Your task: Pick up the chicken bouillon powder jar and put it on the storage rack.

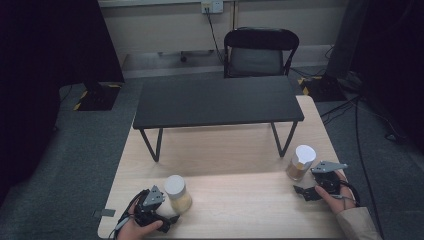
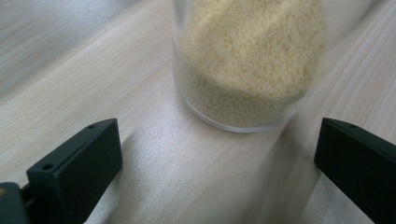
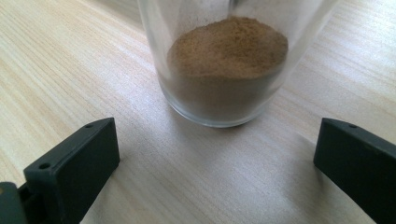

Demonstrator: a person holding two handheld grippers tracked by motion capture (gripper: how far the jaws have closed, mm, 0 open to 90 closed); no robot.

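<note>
Left gripper [image 1: 169, 212], jaws apart, faces the yellow-grain jar [image 1: 178, 193] near the table's [image 1: 235, 150] front edge. Right gripper [image 1: 302, 186], jaws apart, faces the brown-powder jar [image 1: 300, 162] near the right edge.

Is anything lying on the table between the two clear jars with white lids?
No. The high view shows bare pale wooden tabletop between the yellow-grain jar and the brown-powder jar.

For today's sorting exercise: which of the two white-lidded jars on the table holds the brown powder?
The jar by the right gripper: that jar holds brown powder, while the other jar holds pale yellow grains.
</note>
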